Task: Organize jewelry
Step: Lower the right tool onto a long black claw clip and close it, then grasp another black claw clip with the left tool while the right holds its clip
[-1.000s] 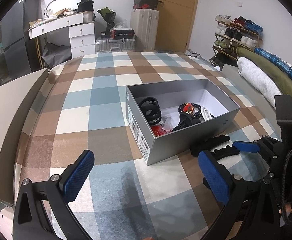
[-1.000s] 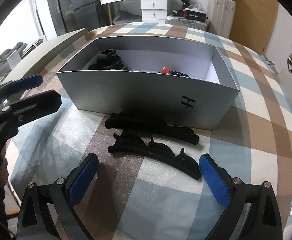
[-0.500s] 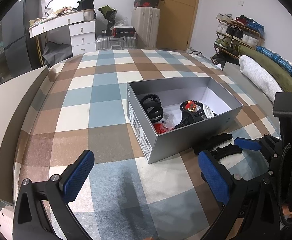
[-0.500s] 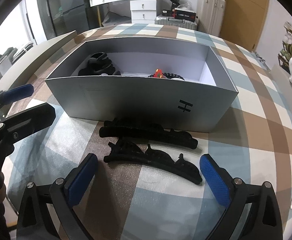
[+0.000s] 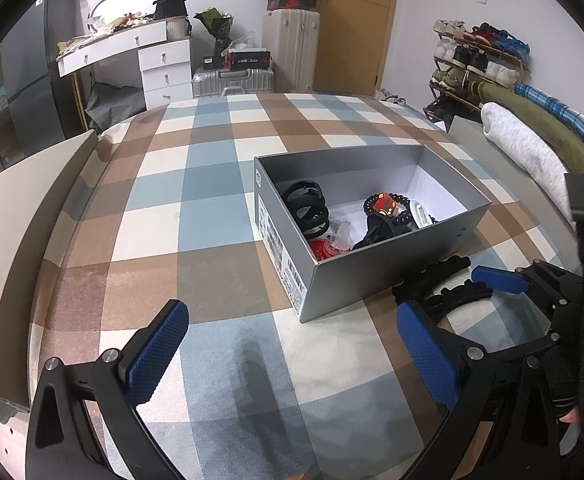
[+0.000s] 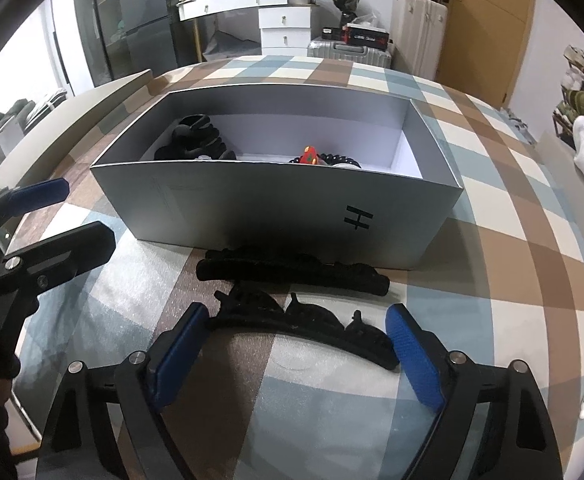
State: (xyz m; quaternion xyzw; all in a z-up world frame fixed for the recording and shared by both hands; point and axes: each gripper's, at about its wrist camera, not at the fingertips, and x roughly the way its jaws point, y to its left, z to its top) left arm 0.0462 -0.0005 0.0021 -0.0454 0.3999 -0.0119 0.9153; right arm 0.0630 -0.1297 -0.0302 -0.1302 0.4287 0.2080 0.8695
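Observation:
A grey open box stands on the checked cloth, holding black bracelets, a red charm on dark beads and other pieces. Two black curved hair pieces lie in front of the box: a fuzzy band by the wall and a toothed one nearer me. My right gripper is open, its blue pads flanking the toothed piece, not closed on it. My left gripper is open and empty over the cloth, left of the box; the right gripper shows there.
The checked cloth covers a bed-like surface with a beige edge on the left. Rolled bedding lies at the right. A white dresser, suitcases and a shoe rack stand behind.
My right gripper has moved forward and down, so its pads now flank the nearer black toothed piece. The left gripper has stayed nearly still.

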